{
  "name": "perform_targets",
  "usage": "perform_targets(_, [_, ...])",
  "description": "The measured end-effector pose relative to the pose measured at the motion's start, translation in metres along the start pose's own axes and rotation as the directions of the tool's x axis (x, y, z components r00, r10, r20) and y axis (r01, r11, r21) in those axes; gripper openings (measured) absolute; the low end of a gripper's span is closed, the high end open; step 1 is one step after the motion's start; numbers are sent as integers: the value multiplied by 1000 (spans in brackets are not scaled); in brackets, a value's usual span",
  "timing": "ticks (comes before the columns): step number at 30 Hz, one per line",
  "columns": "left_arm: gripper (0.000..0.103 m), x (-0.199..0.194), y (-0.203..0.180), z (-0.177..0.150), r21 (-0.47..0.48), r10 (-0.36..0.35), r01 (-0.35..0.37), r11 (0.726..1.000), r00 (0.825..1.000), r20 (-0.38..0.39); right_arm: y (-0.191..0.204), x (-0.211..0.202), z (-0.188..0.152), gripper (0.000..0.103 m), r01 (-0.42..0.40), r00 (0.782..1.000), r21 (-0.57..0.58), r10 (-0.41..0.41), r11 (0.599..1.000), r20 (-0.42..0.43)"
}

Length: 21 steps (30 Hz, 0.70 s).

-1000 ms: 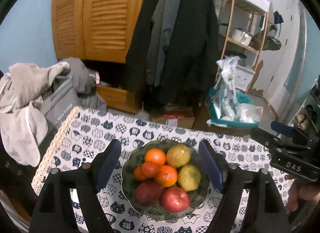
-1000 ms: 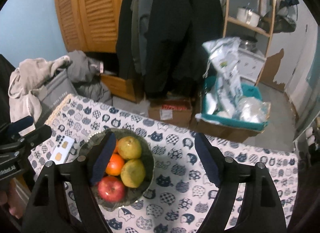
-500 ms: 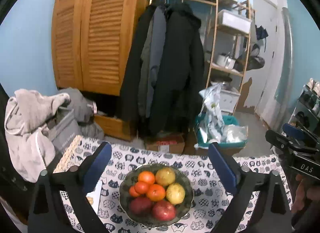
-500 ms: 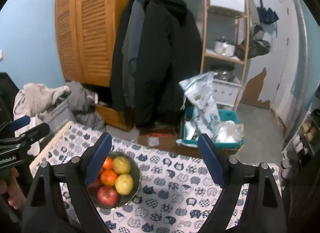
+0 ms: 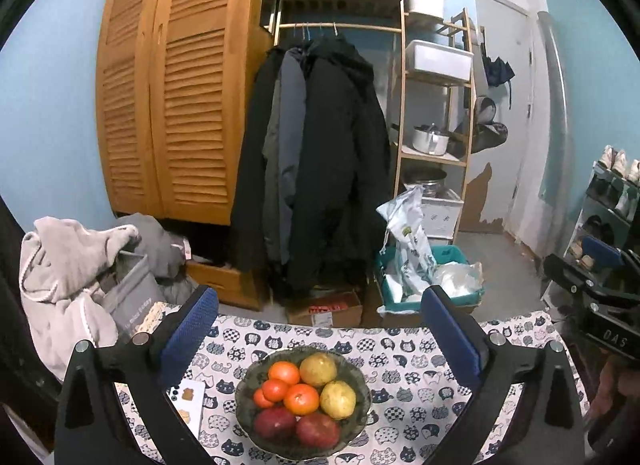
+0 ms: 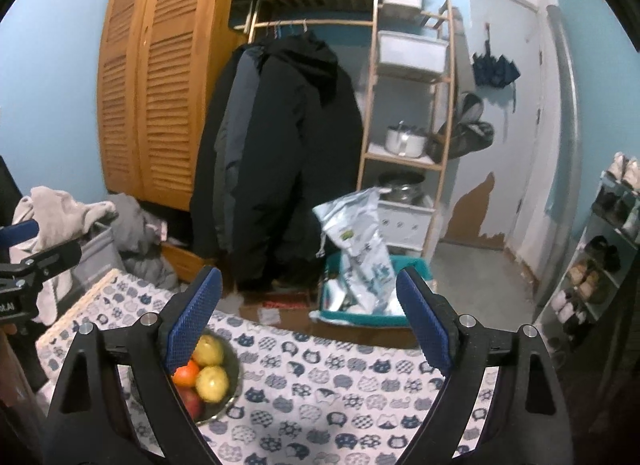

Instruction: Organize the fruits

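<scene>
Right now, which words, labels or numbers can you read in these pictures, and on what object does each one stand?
"DAS": white letters on the right gripper body, in the left wrist view.
Grey bag: pale print, too blurred to read.
Cardboard box: red label, too small to read.
White sack: green mark and print, unreadable.
Card on the table: only pictures, no legible text.

Our left gripper [image 5: 318, 333] and right gripper [image 6: 309, 315] have black triangular frames, silver screws and blue textured finger pads [image 6: 194, 317]; white lettering marks one body.
</scene>
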<state>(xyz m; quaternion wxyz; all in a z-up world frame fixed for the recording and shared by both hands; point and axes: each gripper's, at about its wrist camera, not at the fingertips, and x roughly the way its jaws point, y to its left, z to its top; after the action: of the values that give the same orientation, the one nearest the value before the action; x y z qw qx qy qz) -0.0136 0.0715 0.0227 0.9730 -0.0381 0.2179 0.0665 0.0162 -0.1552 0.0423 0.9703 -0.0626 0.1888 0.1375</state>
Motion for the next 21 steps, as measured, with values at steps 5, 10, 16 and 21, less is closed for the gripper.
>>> perform_targets(5, [102,-4,-10,5,1,-18,18,1000,1000,19,-8,-6,-4,88,36,999,-8,-35,999,25])
perform_targets(10, [102,-3,-21,6,19,-26,26,999,1000,16,-19,-6,-9,88,48,999,7,-48,999,15])
perform_targets(16, [102,-2,-27,6,28,-23,22,999,1000,7,-26,-8,-11,88,54,998,18,-54,998,8])
perform_targets(21, [102,-1,-29,5,33,-19,19,999,1000,1,-26,-8,-12,88,54,998,20,-54,998,7])
